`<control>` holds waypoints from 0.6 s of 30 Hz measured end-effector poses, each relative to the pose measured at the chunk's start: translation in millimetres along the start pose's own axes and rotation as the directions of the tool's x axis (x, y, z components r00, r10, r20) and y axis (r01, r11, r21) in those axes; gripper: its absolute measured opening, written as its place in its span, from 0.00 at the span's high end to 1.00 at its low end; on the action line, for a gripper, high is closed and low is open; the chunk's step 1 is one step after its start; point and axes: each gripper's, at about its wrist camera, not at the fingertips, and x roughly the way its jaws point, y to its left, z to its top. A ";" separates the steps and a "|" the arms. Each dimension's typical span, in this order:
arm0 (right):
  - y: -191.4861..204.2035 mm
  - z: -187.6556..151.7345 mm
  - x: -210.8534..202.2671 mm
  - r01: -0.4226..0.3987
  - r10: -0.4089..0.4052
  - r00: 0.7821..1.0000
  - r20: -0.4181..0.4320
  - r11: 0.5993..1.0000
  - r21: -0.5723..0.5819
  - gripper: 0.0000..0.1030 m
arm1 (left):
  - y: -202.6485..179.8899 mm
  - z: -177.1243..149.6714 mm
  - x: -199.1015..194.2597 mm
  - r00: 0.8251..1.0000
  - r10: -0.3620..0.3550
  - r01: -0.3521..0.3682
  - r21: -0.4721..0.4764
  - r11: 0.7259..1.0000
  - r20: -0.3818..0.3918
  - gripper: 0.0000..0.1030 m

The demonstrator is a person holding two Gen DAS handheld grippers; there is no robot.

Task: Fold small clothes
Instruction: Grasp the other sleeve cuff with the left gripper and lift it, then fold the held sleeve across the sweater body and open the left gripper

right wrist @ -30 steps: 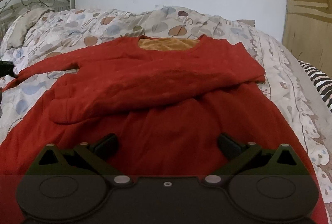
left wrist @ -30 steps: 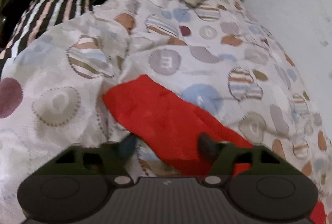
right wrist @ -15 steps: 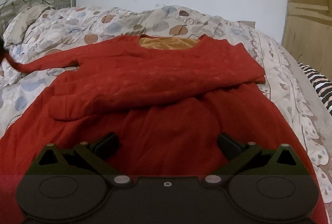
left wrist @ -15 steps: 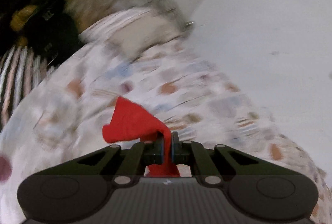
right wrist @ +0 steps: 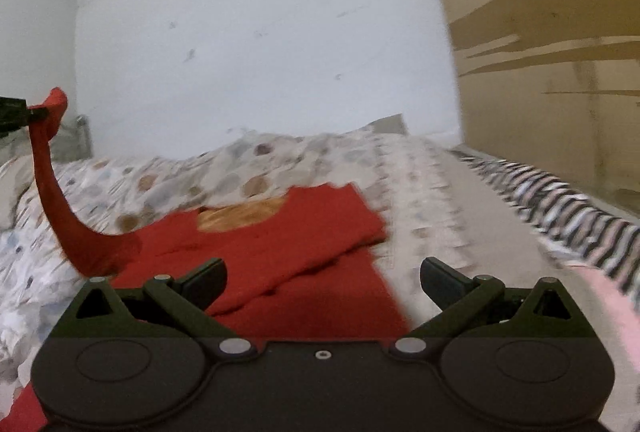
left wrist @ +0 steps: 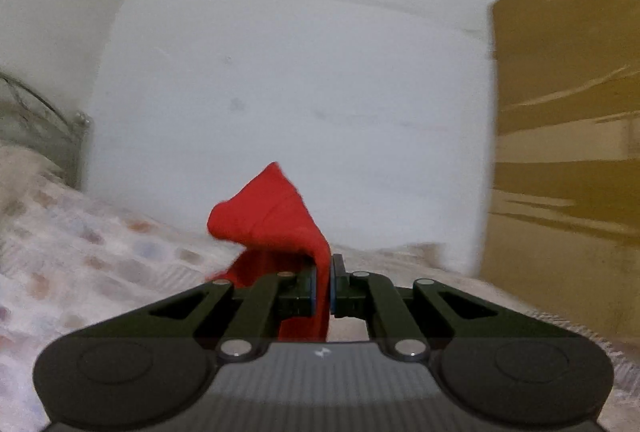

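A red long-sleeved sweater (right wrist: 304, 256) with a yellow lining at the neck lies on the bed, one sleeve folded across its chest. My left gripper (left wrist: 331, 286) is shut on the cuff of the other sleeve (left wrist: 276, 216) and holds it high above the bed. In the right wrist view that sleeve (right wrist: 50, 175) hangs up from the sweater's left shoulder to the left gripper (right wrist: 34, 113) at the frame's left edge. My right gripper (right wrist: 322, 278) is open and empty, just above the sweater's lower body.
The bed has a patterned quilt (right wrist: 256, 167) with coloured circles. A metal headboard (left wrist: 44, 127) is at the left. A white wall (right wrist: 256, 31) is behind the bed. A wooden wardrobe (right wrist: 552, 51) and a striped cloth (right wrist: 560, 199) are at the right.
My left gripper closed on the sleeve cuff and lifted it high off the quilt, swinging right. My right gripper tilted upward and shifted right, still open.
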 end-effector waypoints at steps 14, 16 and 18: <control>-72.6 -11.0 -38.5 0.149 -0.146 0.988 -0.050 0.987 0.053 0.00 | -132.1 -136.8 14.1 0.893 -0.324 0.350 0.028 0.936 -0.313 0.95; -73.1 -11.1 -39.9 0.144 -0.142 0.989 -0.051 0.989 0.042 0.00 | -132.1 -154.5 14.4 0.880 -0.313 0.342 0.021 0.939 -0.358 0.95; -73.1 -11.8 -39.2 0.140 -0.138 0.989 -0.058 0.990 0.029 0.00 | -129.9 -164.4 11.0 0.857 -0.324 0.350 -0.010 0.937 -0.400 0.94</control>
